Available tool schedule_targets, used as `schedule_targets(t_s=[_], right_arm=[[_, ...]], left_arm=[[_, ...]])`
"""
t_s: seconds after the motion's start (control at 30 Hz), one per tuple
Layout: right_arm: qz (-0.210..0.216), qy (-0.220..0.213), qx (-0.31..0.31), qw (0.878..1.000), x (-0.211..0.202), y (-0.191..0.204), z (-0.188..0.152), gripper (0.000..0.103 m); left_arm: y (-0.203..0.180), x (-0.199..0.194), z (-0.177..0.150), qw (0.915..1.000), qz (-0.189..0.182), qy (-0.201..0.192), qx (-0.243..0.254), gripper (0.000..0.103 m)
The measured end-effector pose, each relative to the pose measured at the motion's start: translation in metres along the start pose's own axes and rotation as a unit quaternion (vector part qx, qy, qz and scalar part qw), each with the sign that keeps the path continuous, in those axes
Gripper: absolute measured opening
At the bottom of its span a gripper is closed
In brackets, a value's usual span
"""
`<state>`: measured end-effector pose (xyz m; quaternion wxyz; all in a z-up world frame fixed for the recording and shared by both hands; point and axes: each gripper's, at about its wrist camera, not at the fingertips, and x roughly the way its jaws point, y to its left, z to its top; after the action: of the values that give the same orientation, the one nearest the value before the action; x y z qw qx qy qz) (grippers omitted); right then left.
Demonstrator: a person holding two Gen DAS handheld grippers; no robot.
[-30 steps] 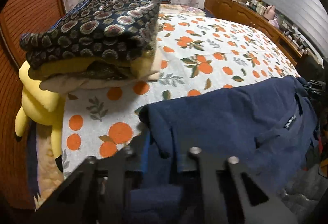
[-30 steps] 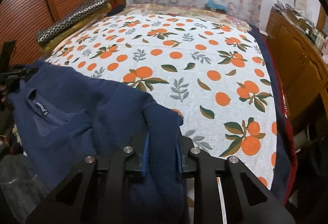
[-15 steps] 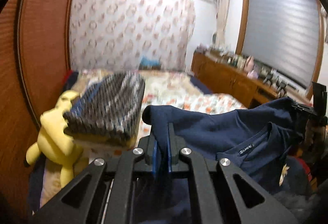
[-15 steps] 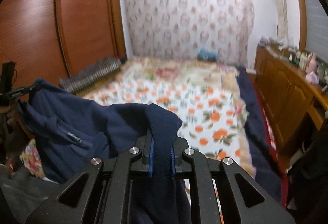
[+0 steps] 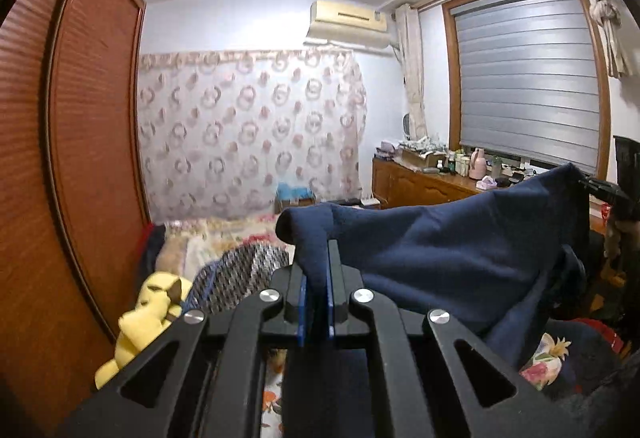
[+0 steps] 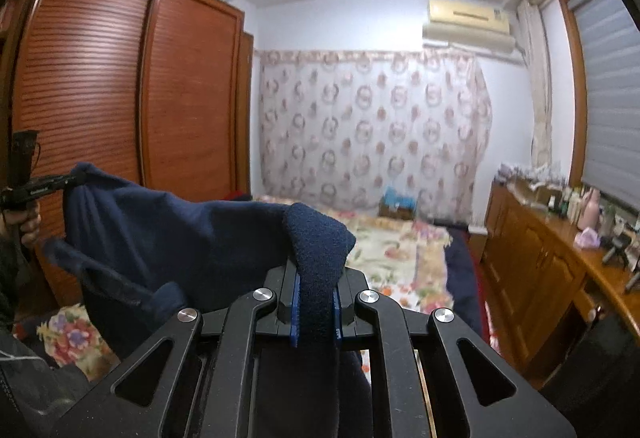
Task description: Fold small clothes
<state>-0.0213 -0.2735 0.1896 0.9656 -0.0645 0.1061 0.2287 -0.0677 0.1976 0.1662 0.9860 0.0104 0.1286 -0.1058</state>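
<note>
A navy blue fleece garment (image 5: 440,258) hangs in the air, stretched between my two grippers. My left gripper (image 5: 317,278) is shut on one bunched corner of it, the cloth pinched between the blue pads. In the right wrist view, my right gripper (image 6: 316,290) is shut on the other corner, with a thick fold of the navy garment (image 6: 160,230) squeezed between its pads. Each view shows the other gripper at the far end of the cloth: the right gripper (image 5: 600,189) and the left gripper (image 6: 44,187), the latter with a hand (image 6: 28,226) on its handle. The garment's lower part is hidden below the frames.
The bed (image 6: 392,250) with its floral cover lies ahead and below. A folded patterned stack (image 5: 240,274) and a yellow plush toy (image 5: 148,302) sit at its left side by the wooden wardrobe (image 6: 120,97). A cluttered wooden dresser (image 6: 540,258) runs along the right wall.
Both grippers have risen and tilted up, lifting the navy garment off the bed. The views now show the room's walls and ceiling instead of the bedspread.
</note>
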Motion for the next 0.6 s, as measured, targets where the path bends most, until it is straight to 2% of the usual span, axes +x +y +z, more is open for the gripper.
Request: schedule_targets(t_s=[0.2, 0.33, 0.43, 0.53, 0.6], right_arm=[[-0.002, -0.034, -0.011, 0.999, -0.026, -0.003, 0.029, 0.009], [-0.009, -0.041, -0.024, 0.999, -0.026, -0.006, 0.043, 0.009], [-0.022, -0.023, -0.031, 0.999, 0.001, -0.020, 0.050, 0.009], [-0.035, 0.021, -0.022, 0.999, 0.060, -0.044, 0.049, 0.009], [-0.054, 0.066, -0.009, 0.996, 0.122, -0.065, 0.035, 0.011]], left_arm=[[0.000, -0.014, 0.021, 0.9993, -0.002, -0.038, 0.004, 0.004], [0.011, 0.005, 0.032, 0.9991, 0.001, -0.041, -0.006, 0.004], [0.022, 0.051, 0.033, 0.9995, 0.013, -0.026, -0.010, 0.005], [0.033, 0.121, 0.021, 0.9997, 0.021, 0.001, -0.014, 0.008], [0.039, 0.176, 0.008, 0.9986, 0.041, 0.034, 0.001, 0.021]])
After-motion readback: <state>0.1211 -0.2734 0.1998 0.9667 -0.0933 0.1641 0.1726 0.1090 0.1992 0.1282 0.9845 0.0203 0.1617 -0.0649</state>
